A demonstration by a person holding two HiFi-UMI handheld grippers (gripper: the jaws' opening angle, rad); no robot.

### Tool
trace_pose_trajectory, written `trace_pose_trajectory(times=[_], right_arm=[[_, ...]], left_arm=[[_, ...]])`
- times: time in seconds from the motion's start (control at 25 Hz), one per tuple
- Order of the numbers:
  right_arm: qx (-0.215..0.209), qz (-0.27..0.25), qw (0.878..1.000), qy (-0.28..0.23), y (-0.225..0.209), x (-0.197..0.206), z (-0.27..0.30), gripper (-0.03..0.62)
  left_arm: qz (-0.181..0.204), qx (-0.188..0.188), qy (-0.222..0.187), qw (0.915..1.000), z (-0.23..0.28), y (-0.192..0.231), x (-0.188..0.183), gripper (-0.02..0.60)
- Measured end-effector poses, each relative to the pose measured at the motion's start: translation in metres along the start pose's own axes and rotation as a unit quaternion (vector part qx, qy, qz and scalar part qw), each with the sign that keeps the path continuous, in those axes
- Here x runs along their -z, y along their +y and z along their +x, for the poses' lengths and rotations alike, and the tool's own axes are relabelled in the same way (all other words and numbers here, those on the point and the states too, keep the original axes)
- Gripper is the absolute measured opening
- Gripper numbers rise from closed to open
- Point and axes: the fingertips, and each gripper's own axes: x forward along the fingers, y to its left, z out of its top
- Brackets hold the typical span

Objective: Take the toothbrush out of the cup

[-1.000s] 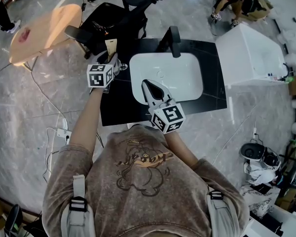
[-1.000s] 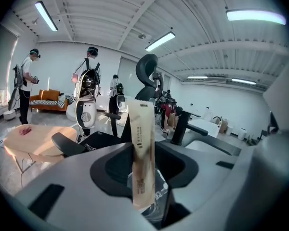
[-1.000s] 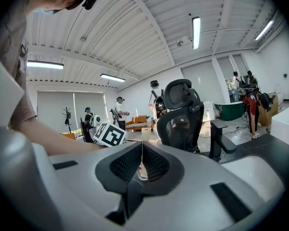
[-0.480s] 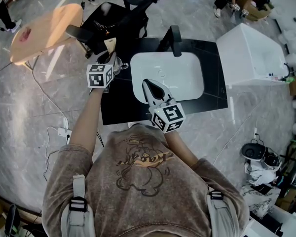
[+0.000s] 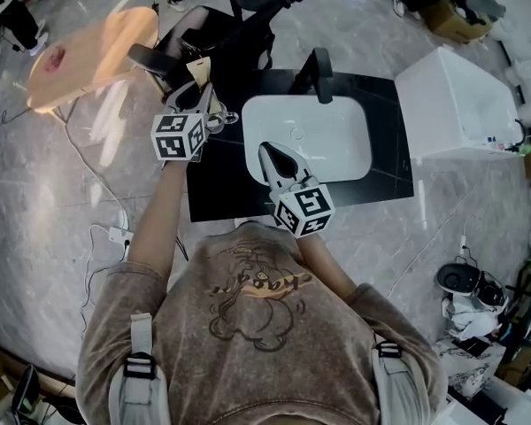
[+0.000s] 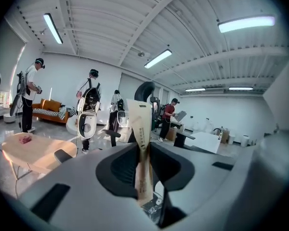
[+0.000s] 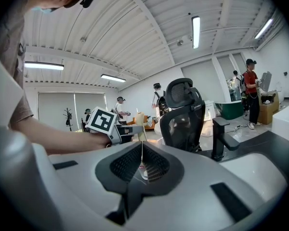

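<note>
left gripper (image 5: 198, 96) just closed on toothbrush (image 6: 141, 150) by cup (image 5: 216, 119), right gripper (image 5: 268, 152) pressed together over sink (image 5: 332, 140), chair (image 5: 248, 20) behind

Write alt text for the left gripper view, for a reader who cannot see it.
The left gripper, whose jaws have just been closing, pinches a toothbrush in a tan paper sleeve, standing upright between its jaws. Behind it is a large room with ceiling strip lights, a round wooden table at left and several people standing.

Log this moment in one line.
left gripper: just closed on toothbrush | cup: on counter | right gripper: shut, empty
</note>
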Motion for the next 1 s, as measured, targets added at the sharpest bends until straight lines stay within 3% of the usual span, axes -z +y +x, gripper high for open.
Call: trace_pose_trajectory(times=[0.2, 0.52, 1.0], right_arm=[[-0.002, 0.0, 1.0, -0.004, 0.001, -0.001, 0.003, 0.018], [-0.001, 0.0, 1.0, -0.003, 0.002, 0.0, 0.004, 0.018], [-0.007, -0.003, 1.0, -0.001, 0.015, 0.003, -0.001, 0.02]], left_arm=[[-0.008, 0.012, -0.035, 0.9993, -0.01, 0.001, -0.033, 0.086], [-0.039, 0.015, -0.046, 0.9981, -0.034, -0.007, -0.045, 0.086], [-0.065, 0.031, -0.039, 0.9967, -0.106, -0.043, -0.019, 0.084]])
